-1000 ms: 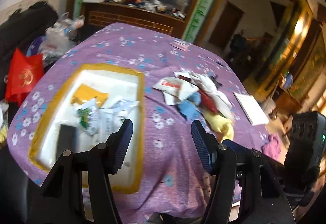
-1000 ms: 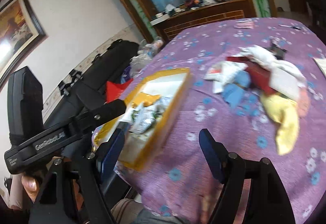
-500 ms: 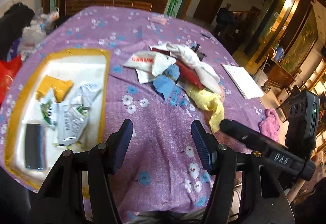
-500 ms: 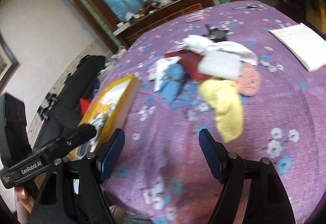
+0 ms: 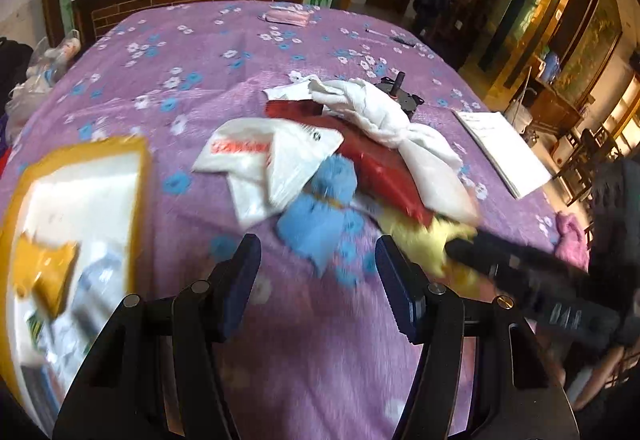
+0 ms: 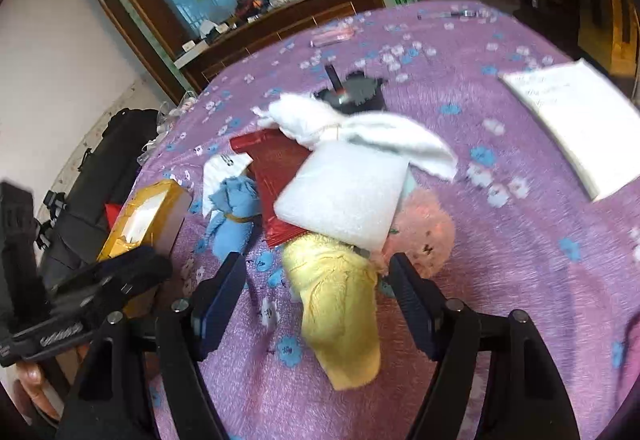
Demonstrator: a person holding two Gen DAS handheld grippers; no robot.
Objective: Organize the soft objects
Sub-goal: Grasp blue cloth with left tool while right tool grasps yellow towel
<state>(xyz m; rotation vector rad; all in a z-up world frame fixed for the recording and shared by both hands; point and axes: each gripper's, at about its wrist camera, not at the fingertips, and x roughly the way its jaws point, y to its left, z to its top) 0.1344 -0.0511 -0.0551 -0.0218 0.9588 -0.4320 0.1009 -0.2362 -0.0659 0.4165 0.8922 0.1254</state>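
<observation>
A pile of soft things lies mid-table: a blue cloth (image 5: 320, 220) (image 6: 234, 215), a yellow cloth (image 6: 340, 304) (image 5: 416, 240), a white towel (image 5: 384, 115) (image 6: 360, 127), a white pad (image 6: 344, 195), a pink fluffy piece (image 6: 424, 228), a red packet (image 5: 380, 163) (image 6: 280, 167) and a white plastic bag (image 5: 264, 159). My left gripper (image 5: 318, 280) is open and empty, just short of the blue cloth. My right gripper (image 6: 318, 300) is open and empty, its jaws either side of the yellow cloth.
A yellow-rimmed white tray (image 5: 136, 175) (image 6: 160, 199) with packets stands at the left. A white notebook (image 5: 500, 147) (image 6: 576, 119) lies at the right, a black device (image 6: 356, 91) behind the pile, a pink cloth (image 5: 570, 236) at the right edge. Purple flowered tablecloth (image 5: 200, 71).
Both grippers have moved forward and closer to the pile. The right one has swung from the tray side to over the yellow cloth. Both stay open.
</observation>
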